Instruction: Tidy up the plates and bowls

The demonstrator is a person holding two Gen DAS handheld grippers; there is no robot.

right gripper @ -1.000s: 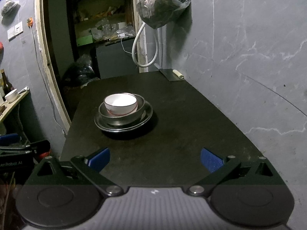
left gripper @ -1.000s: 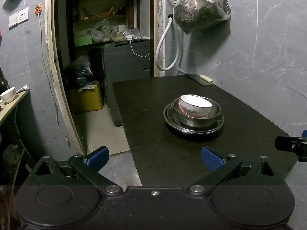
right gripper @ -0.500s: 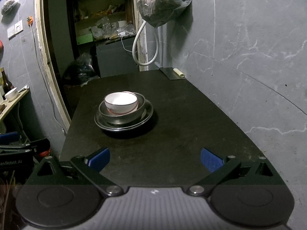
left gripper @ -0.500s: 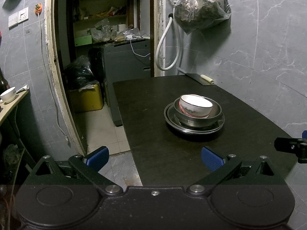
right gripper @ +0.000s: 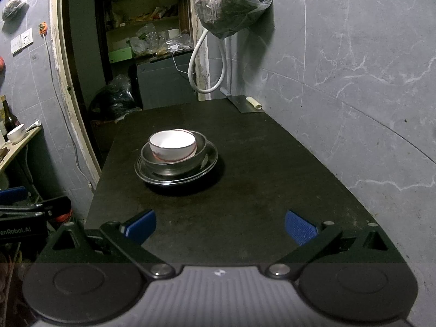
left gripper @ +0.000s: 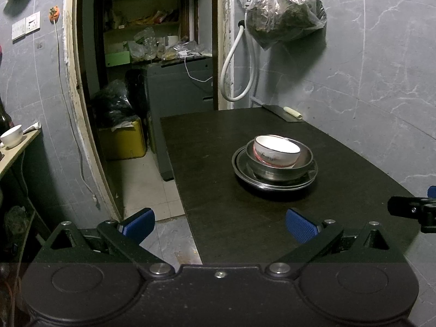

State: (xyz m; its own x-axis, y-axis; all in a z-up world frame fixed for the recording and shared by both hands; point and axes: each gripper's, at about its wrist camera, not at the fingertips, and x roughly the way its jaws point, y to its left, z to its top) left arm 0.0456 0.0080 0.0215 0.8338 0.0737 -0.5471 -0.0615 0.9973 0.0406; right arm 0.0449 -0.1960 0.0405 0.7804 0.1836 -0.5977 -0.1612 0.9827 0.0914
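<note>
A white ceramic bowl (left gripper: 276,151) with a red band sits tilted inside a steel bowl (left gripper: 280,166), which stands on stacked steel plates (left gripper: 245,175) on the black table (left gripper: 218,147). The same stack shows in the right wrist view: white bowl (right gripper: 172,144), steel bowl (right gripper: 174,163), plates (right gripper: 209,160). My left gripper (left gripper: 220,224) is open and empty at the table's near left edge, short of the stack. My right gripper (right gripper: 220,227) is open and empty above the near end of the table (right gripper: 272,163).
A cleaver with a pale handle (left gripper: 286,112) lies at the table's far right corner by the wall. A hose (left gripper: 234,68) and a full plastic bag (left gripper: 283,16) hang on the wall behind. A doorway to a cluttered room is left of the table. A side shelf holds a white cup (left gripper: 12,136).
Both grippers have drifted slightly; the stack sits a touch higher in the right wrist view. Nothing was grasped or released.
</note>
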